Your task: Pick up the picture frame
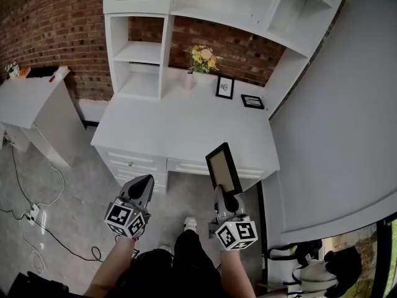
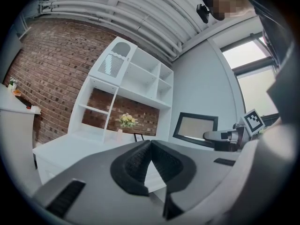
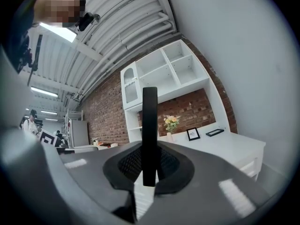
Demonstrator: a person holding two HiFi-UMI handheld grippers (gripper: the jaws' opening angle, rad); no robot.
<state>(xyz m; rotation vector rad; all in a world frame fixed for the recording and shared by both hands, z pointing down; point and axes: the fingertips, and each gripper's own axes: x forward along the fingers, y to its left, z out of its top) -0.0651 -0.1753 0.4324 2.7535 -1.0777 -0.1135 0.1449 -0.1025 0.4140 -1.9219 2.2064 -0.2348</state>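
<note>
The right gripper [image 1: 227, 198] is clamping its jaws on the lower edge of the black-rimmed rectangular picture frame with a tan face [image 1: 223, 168], which is standing upright in the air just in front of the white desk [image 1: 180, 126]. The left gripper [image 1: 144, 181] is hovering alongside, jaws pressed together on nothing.

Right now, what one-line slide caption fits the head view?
Right hand-held gripper clamps a black-rimmed rectangular picture frame in front of the white desk; left hand-held gripper shut, empty.
</note>
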